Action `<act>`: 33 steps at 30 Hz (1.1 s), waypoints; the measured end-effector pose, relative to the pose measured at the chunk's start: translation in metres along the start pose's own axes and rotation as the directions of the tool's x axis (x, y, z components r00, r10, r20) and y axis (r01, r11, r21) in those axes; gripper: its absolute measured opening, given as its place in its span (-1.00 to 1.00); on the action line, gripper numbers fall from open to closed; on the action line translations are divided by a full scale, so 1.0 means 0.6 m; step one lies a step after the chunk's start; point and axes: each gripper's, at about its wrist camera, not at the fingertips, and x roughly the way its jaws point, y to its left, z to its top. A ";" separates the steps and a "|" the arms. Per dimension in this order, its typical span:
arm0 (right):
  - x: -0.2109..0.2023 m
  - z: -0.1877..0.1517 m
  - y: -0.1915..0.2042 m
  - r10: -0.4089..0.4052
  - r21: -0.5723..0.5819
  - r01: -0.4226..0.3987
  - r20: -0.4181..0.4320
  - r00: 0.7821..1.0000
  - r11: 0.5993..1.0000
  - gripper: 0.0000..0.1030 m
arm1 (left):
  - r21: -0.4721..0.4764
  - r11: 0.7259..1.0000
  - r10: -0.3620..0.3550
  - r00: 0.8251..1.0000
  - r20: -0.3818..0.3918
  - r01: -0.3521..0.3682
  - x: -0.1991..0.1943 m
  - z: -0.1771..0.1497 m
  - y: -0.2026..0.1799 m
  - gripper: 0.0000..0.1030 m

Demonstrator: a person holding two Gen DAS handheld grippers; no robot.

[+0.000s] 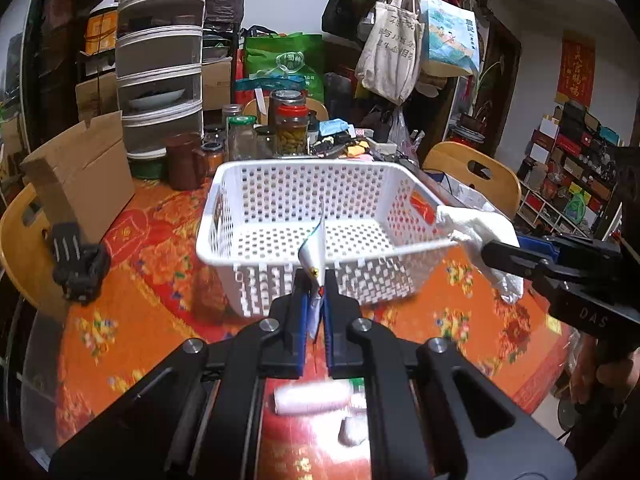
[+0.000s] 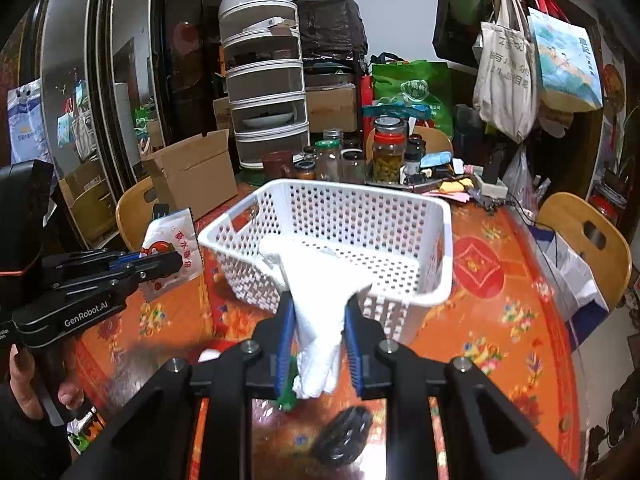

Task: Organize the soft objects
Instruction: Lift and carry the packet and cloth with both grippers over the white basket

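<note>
"GenRobot.AI" stands in white on the left gripper (image 2: 158, 266); "DAS" on the right gripper (image 1: 486, 250). Chinese characters mark the cloth bag (image 2: 506, 76) hanging beyond the claw.

Cluttered dining table w/ storage bits behind

Round table (image 1: 132, 280) under red-orange floral cloth. Far side: open cardboard box (image 1: 80, 176) at left, tall tiered mesh food cover (image 1: 160, 68) w/ a plate on one shelf, dark brown mug (image 1: 184, 164), group of glass jars incl. a red-lidded pickle jar (image 1: 292, 132). Green shopping bag (image 1: 284, 64) behind jars. Canvas tote (image 1: 390, 52) & blue printed bag (image 1: 450, 36) hang at upper right. Wooden chair backs (image 1: 474, 172) at table edge, both sides. Black strap clip (image 1: 78, 260) at left. Black round item (image 2: 340, 436) on cloth near edge, blurred. Shelving w/ boxes (image 1: 568, 168) far right; mirrored dark cabinet (image 2: 92, 92) at left in right wrist view.
</note>
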 end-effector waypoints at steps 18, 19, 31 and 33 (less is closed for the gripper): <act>0.239 0.110 -0.092 -0.081 0.065 0.101 -0.261 0.962 0.993 -0.57 | -0.095 0.995 0.001 0.960 -0.282 -0.029 0.284 0.145 0.037 -0.89; 0.248 0.108 -0.094 -0.082 0.066 0.104 -0.272 0.959 0.992 -0.57 | -0.098 0.995 0.007 0.955 -0.298 -0.037 0.302 0.145 0.039 -0.89; 0.347 0.093 -0.102 -0.108 0.040 0.138 -0.427 0.898 0.990 -0.54 | -0.053 0.993 0.073 0.909 -0.410 -0.103 0.394 0.129 0.033 -0.89; 0.357 0.092 -0.102 -0.107 0.037 0.138 -0.449 0.887 0.990 -0.53 | -0.043 0.993 0.080 0.898 -0.432 -0.110 0.406 0.128 0.032 -0.89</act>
